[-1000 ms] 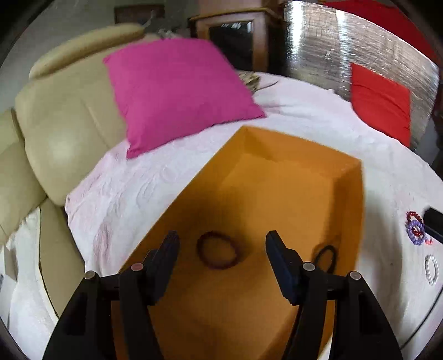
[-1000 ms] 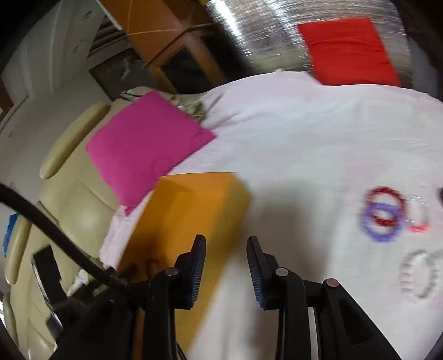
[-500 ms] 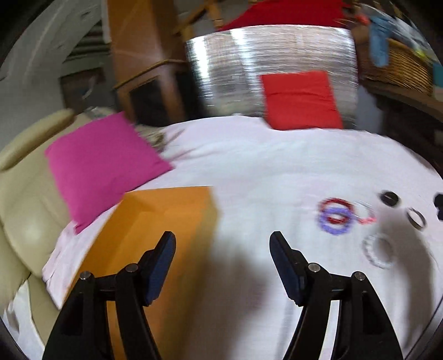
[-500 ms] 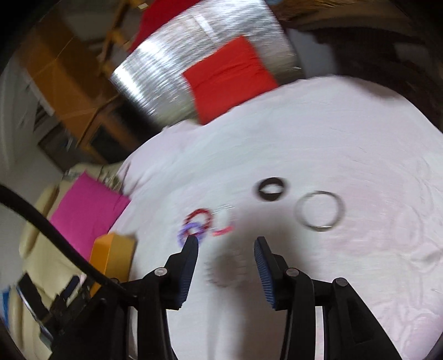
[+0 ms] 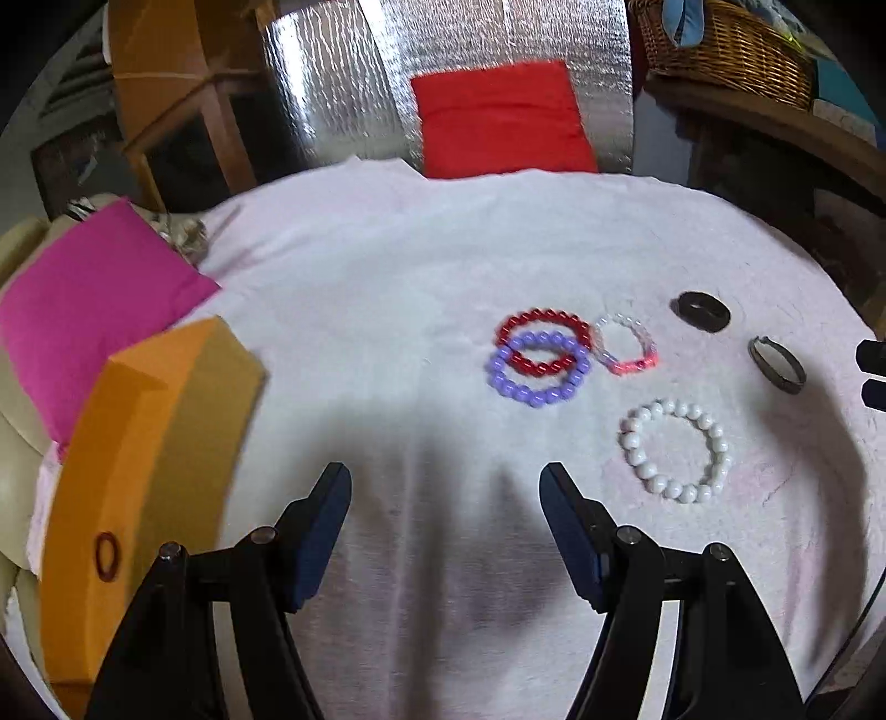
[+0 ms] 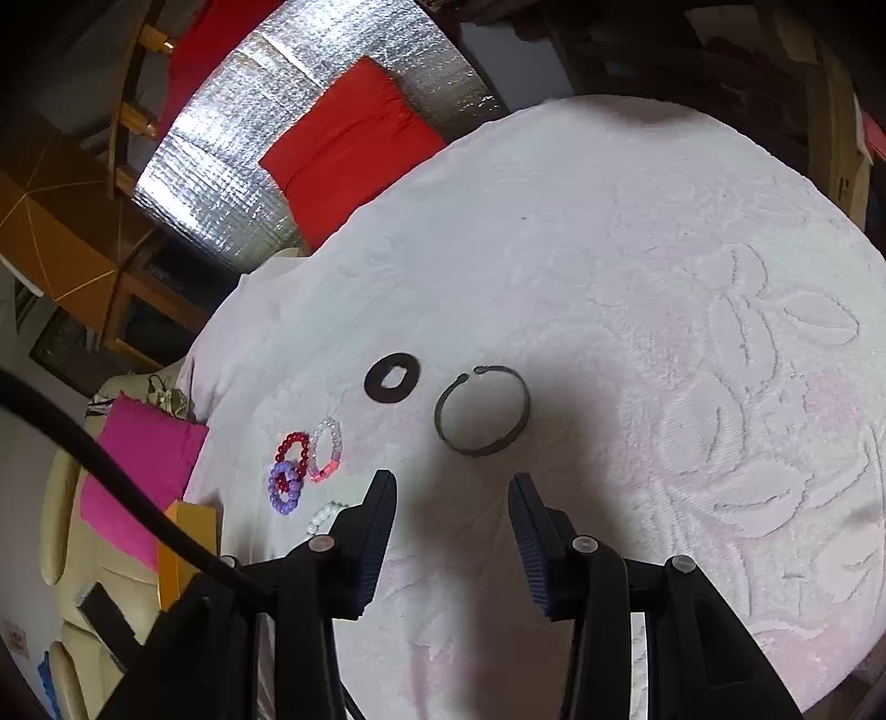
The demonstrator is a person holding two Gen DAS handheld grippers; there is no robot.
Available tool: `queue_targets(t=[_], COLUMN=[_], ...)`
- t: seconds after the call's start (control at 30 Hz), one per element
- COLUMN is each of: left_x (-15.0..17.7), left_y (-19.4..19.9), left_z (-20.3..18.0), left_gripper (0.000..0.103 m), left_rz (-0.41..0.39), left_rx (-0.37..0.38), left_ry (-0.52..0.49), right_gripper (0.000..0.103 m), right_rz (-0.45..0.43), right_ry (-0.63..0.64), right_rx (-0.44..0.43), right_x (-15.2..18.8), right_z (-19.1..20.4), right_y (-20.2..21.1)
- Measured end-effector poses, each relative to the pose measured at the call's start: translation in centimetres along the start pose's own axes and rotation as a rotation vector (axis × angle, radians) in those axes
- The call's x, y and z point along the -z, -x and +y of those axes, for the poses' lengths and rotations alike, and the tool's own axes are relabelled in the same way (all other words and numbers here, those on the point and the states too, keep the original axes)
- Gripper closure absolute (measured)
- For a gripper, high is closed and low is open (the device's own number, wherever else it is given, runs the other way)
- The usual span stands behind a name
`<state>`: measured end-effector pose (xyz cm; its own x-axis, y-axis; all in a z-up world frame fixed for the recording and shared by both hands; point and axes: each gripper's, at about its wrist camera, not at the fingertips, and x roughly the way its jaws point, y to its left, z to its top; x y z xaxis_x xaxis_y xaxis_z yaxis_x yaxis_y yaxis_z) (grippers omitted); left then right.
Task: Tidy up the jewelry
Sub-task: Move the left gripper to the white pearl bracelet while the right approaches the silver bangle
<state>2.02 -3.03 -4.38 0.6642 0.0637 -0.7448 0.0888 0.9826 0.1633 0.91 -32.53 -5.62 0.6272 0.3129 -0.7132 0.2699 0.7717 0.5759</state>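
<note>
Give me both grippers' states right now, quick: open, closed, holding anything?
Left gripper: open, holding nothing, above the white cloth.
Right gripper: open, holding nothing, just short of the dark metal bangle.

A silver foil panel (image 5: 448, 72) backs a red cushion (image 5: 501, 119); a wicker basket (image 5: 725, 47) sits far right, a pink cushion (image 5: 91, 304) left.

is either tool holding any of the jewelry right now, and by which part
Nothing is held. The left tool is open over bare cloth, and the right tool is open just short of the dark open bangle, not touching it.
</note>
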Motion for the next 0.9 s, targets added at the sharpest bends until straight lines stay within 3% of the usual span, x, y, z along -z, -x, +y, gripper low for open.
queue_targets(t=[0.27, 0.47, 0.6, 0.83, 0.9], left_x=[-0.3, -0.5, -0.5, -0.3, -0.3], left_y=[-1.6, -1.8, -1.5, -2.0, -2.1], left_z=[-0.4, -1.7, -3.5, -6.7, -7.1], left_gripper=[0.032, 0.031, 0.027, 0.023, 0.023], left_rz=[0.058, 0.061, 0.047, 0.065, 0.066], left_rx=[0.050, 0.132, 0.174, 0.261, 0.274], left_ry=[0.048, 0.041, -0.014, -0.098, -0.105], right_gripper=[0.058, 0.058, 0.043, 0.040, 0.034], right_rz=[0.000, 0.026, 0.063, 0.107, 0.097], right_ry=[-0.047, -0.050, -0.010, 0.057, 0.074], right_rx=[0.045, 0.069, 0.079, 0.134, 0.149], right_x=[-1.0, -1.8, -1.9, -2.0, -2.1], right_z=[-1.9, -2.3, -1.4, 0.0, 0.4], right_y=[0.0, -1.4, -3.2, -6.3, -6.6])
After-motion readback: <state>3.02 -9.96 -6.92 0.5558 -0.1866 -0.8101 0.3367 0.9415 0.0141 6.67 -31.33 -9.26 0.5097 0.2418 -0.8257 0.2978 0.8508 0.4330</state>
